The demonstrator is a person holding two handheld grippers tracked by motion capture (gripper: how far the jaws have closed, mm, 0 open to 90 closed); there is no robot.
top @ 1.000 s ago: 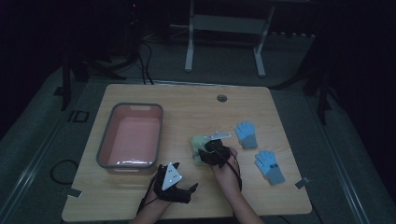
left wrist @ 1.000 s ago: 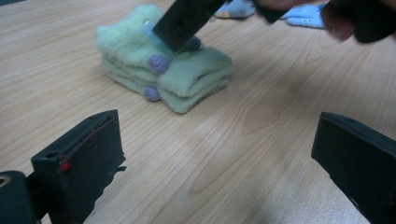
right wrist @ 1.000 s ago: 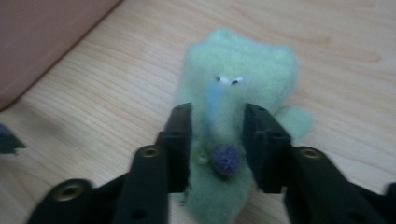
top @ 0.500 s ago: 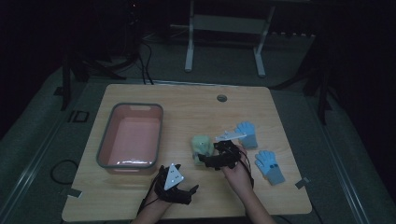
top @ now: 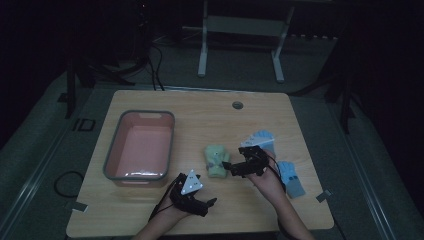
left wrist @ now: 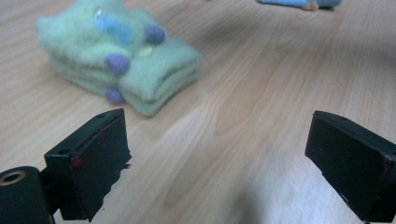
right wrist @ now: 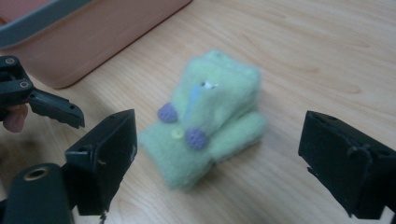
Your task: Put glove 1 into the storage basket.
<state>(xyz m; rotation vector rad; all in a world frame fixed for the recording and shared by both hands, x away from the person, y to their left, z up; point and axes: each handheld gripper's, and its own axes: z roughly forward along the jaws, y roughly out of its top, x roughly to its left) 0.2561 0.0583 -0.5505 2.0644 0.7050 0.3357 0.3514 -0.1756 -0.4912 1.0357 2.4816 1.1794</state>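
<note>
We hold the left gripper (top: 209, 202) open and empty at the table's (top: 210, 105) near edge, the right gripper (top: 227, 165) — jaws spread wide — just beside the folded green mittens (top: 216, 161) mid-table, pink tub (top: 121, 134) beyond.

A wooden table (top: 210, 107) carries a pink tub (top: 118, 136) at its left; a folded pair of green mittens (top: 216, 160) lies near the middle; two blue gloves (top: 263, 137) lie at the right, slightly apart.
</note>
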